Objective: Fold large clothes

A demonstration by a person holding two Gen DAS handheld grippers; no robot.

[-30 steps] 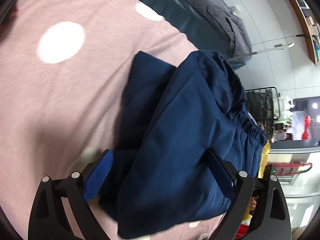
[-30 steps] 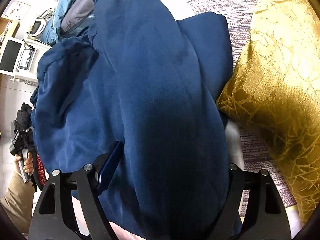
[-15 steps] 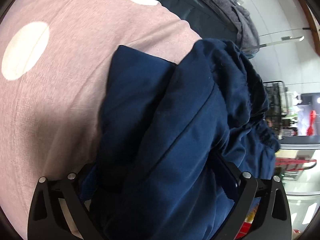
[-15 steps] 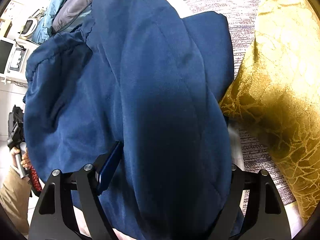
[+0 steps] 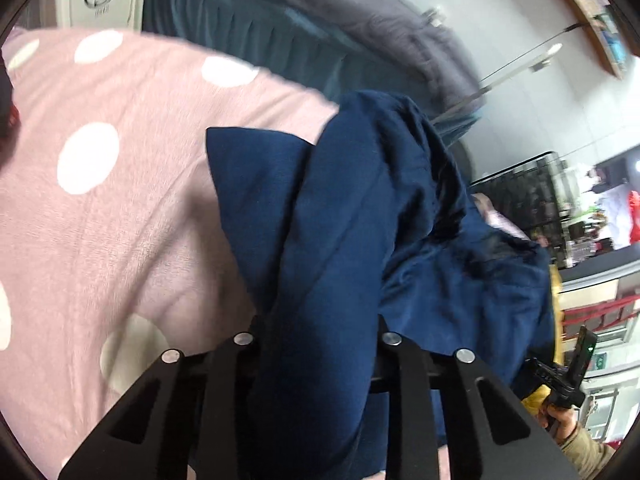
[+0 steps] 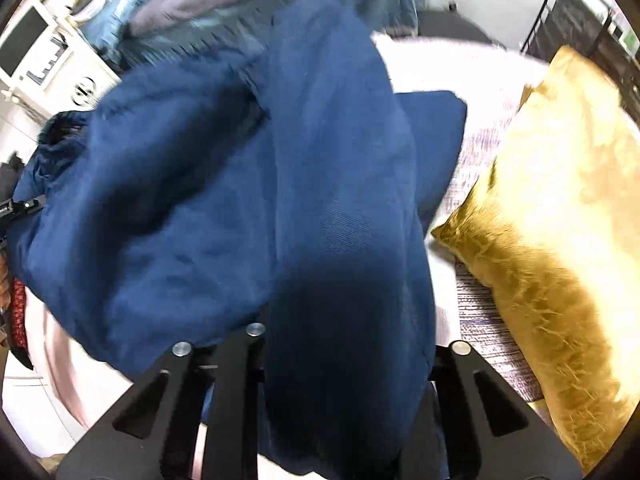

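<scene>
A folded navy blue garment [image 5: 360, 220] lies on a pink bedsheet with white dots [image 5: 100, 200]. My left gripper [image 5: 318, 336] is shut on a thick fold of the garment, with cloth bunched between its jaws and hiding the pads. The same garment fills the right wrist view [image 6: 248, 200]. My right gripper [image 6: 344, 340] is shut on another fold of it, which rises between the jaws. The garment is lifted and bunched, with its gathered waistband [image 5: 424, 148] at the far side.
A gold cushion [image 6: 552, 220] lies close on the right of the garment. A grey and teal quilt pile [image 5: 340, 32] sits beyond the bed. A white appliance [image 6: 44, 60] stands at the far left. A person's hand with a device [image 5: 568, 396] shows at lower right.
Both grippers have closed from open onto folds of the navy garment. The cloth is now bunched up and raised between the jaws, and both views have tilted up.
</scene>
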